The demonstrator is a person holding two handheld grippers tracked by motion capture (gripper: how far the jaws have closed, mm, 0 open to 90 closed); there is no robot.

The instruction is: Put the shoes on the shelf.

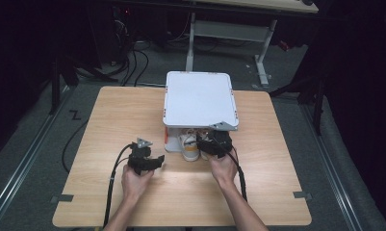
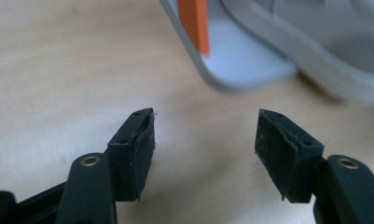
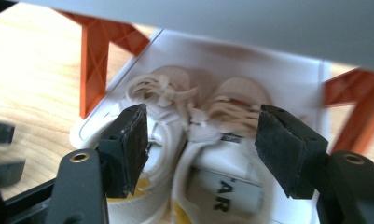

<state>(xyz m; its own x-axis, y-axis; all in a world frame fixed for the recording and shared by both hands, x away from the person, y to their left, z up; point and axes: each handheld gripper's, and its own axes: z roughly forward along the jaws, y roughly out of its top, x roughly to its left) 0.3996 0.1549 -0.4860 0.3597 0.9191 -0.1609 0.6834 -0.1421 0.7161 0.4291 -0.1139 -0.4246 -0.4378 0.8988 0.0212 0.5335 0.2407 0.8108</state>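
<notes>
The pair of white shoes [image 3: 194,154] sat on the lower shelf of the small rack [image 1: 200,98]. The right gripper [image 3: 198,144] gaped around them; the left gripper [image 2: 204,149] hung open nearby. Pulling carelessly risked snagging laces or the orange leg [image 3: 93,60].

Table [image 1: 109,125]: light wood-grain top, smooth, satin sheen under the lamp; rack [image 1: 198,98]: white plastic shelves, smooth and matt, on orange plastic posts [image 3: 93,65] with moulded lattice ribbing; shoes [image 3: 194,154]: off-white, smooth leather-like uppers, fuzzy cloth laces, beige fabric lining, yellow-tinted heel patch, printed black lettering on a white tab; right gripper [image 3: 201,149]: black matt plastic jaws, brass-coloured metal rivets, pads [image 3: 133,140] of rough black foam-like rubber with ragged edges; left gripper [image 2: 205,154]: same black matt plastic, same coarse pads, edges chipped and worn; grey plate on it looks flat matt metal or plastic, cannot tell which; cables: black, smooth rubbery sheath.
</notes>
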